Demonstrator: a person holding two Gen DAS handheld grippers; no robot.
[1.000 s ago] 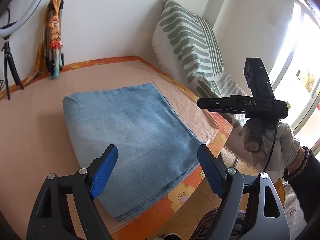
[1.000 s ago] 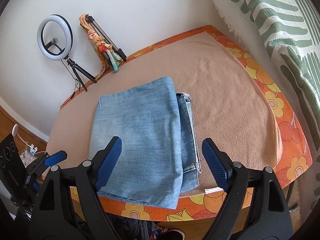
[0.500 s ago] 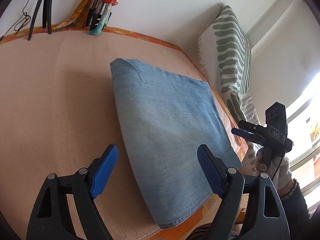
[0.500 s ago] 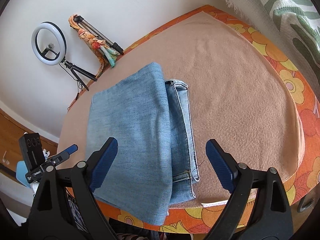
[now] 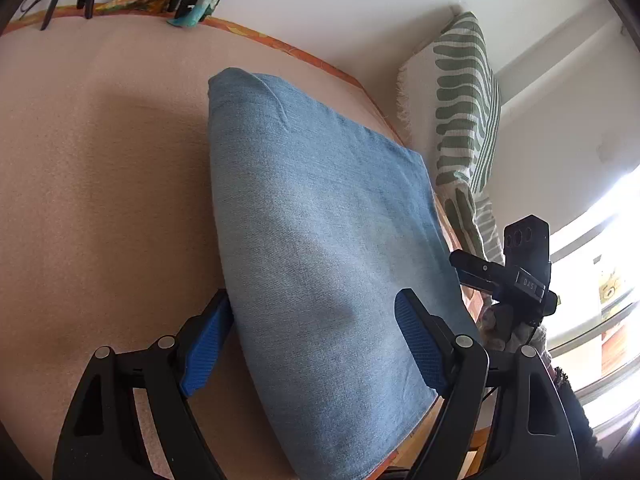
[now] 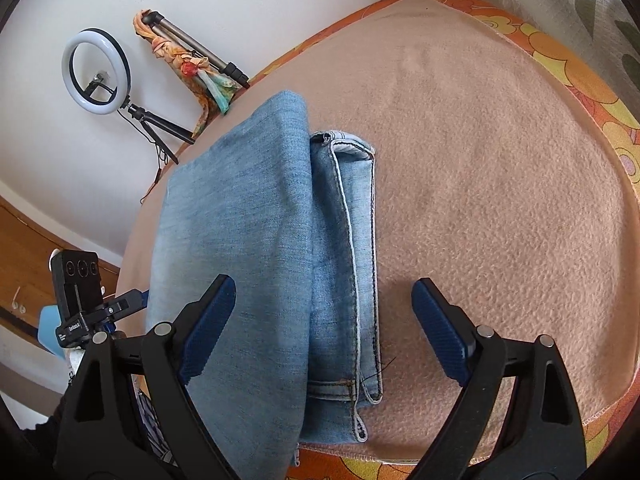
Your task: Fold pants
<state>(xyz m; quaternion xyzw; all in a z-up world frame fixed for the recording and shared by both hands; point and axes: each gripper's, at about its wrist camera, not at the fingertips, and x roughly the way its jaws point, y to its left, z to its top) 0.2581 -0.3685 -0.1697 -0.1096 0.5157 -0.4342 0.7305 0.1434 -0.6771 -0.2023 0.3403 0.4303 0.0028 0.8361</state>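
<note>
The light-blue jeans [image 5: 320,260] lie folded into a thick rectangle on the table's beige cloth [image 5: 100,200]. In the left wrist view my left gripper [image 5: 314,344] is open and straddles the near end of the stack, its left pad beside the folded edge and its right pad over the denim. My right gripper [image 6: 320,328] is open too, low over the jeans [image 6: 248,240] where the waistband and hems show under the top layer. Each gripper shows in the other's view: the right one [image 5: 464,270] in a gloved hand, the left one [image 6: 132,304] at the table's left edge.
A ring light on a small tripod [image 6: 96,72] and a folded tripod wrapped in a scarf [image 6: 192,64] lean on the far wall. A green-striped throw [image 5: 468,100] hangs past the right edge. An orange flowered cloth [image 6: 560,52] borders the beige one.
Both grippers have sunk closer to the jeans. The left one has rolled and now has the stack's near end between its pads. The jeans have not shifted.
</note>
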